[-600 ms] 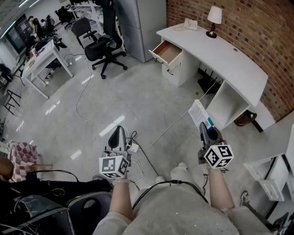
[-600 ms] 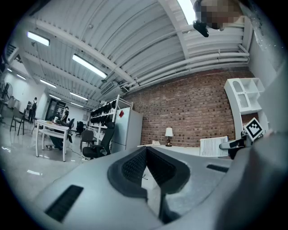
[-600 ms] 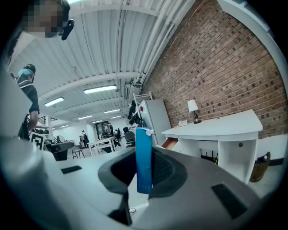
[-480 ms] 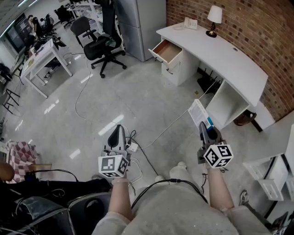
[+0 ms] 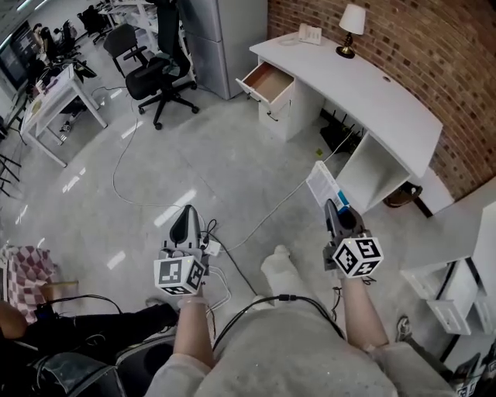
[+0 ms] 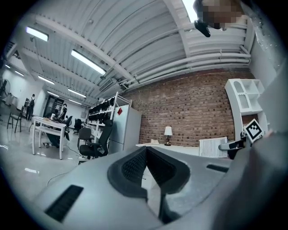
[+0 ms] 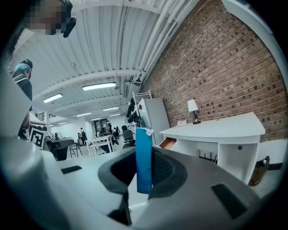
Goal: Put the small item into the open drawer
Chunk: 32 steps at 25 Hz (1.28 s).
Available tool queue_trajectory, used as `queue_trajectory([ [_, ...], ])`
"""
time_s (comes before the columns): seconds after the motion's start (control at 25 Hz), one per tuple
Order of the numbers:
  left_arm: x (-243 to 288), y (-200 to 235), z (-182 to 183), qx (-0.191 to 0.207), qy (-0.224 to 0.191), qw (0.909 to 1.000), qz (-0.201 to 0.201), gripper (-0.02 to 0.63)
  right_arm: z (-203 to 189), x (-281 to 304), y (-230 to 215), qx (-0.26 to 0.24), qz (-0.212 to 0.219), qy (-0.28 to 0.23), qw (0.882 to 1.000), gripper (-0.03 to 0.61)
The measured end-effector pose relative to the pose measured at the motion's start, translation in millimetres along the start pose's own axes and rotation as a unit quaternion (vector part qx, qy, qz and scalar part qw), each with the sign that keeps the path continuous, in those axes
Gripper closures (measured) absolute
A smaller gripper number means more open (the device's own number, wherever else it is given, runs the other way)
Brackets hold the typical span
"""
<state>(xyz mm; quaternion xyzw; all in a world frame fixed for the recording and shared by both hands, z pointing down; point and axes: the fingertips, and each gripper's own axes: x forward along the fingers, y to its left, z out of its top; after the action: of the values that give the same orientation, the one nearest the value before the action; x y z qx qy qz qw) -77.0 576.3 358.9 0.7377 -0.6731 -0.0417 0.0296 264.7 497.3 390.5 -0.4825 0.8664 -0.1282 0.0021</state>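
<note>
While your right gripper (image 5: 332, 209) clamps the small blue-and-white packet (image 5: 322, 184), your left gripper (image 5: 184, 215) is closed and empty.
The open drawer (image 5: 267, 81) sits well ahead of both grippers, left of the packet's tip, in the white desk (image 5: 372, 93).

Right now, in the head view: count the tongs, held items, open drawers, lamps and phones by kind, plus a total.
tongs: 2, the left tongs and the right tongs
box held in the right tongs: 1
open drawer: 1
lamp: 1
phone: 1
total: 6
</note>
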Motion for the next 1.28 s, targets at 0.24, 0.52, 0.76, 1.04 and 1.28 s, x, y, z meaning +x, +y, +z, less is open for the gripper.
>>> queue_trajectory([
  [0.24,50.8,10.9,-4.1,0.003,0.004,1.0000,0.007,0.612,-1.4,48.5,-25.9,0.006,0.005,0.004,1.000,0.522],
  [0.52,132.9,27.0,-10.2,-0.002,0.016,0.9998,0.015,0.612,9.2,125.6,-63.9,0.006,0.009,0.019,1.000,0.520],
  [0.76,195.0,31.5,-11.2,-0.004,0.020,0.9995,0.022,0.612,18.4,182.4,-92.5,0.003,0.021,0.034,0.999,0.518],
  [1.04,255.4,39.6,-18.0,-0.008,0.023,0.9987,0.044,0.612,21.5,239.3,-128.8,0.007,0.033,0.050,0.998,0.518],
  [1.28,298.0,36.5,-22.0,-0.008,0.020,0.9981,0.057,0.612,18.7,282.3,-152.7,0.008,0.054,0.067,0.996,0.518],
])
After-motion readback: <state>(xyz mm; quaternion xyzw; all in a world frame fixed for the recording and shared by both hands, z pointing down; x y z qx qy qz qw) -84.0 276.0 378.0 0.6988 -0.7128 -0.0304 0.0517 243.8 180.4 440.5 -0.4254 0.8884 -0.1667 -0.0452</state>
